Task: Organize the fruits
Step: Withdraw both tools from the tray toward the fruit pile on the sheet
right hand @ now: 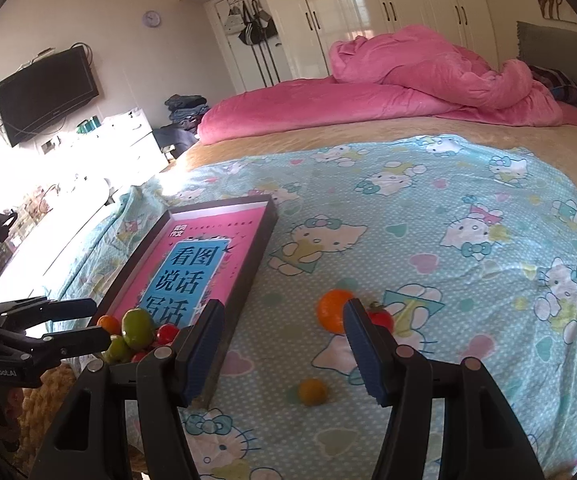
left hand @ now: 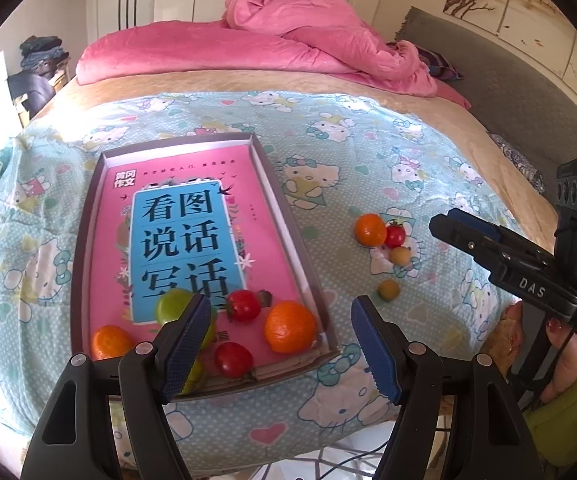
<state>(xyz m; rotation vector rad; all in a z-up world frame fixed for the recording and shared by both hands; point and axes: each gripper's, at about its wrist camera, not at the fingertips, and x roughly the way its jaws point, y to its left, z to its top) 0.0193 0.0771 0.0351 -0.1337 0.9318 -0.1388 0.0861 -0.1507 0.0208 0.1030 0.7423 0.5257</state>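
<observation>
Right wrist view: right hand-held gripper (right hand: 284, 346) is empty, jaws apart; the orange (right hand: 332, 310), frame centre, looks light, firm, rollable — pinch its middle.

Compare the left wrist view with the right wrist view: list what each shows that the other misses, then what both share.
Only the left wrist view: the pale fruit beside the loose tomato, and the big orange in the tray.
Only the right wrist view: the wall television and the clock.
Both: the book tray, the loose orange, the loose tomato, the small yellow fruit and the pink quilt.
</observation>
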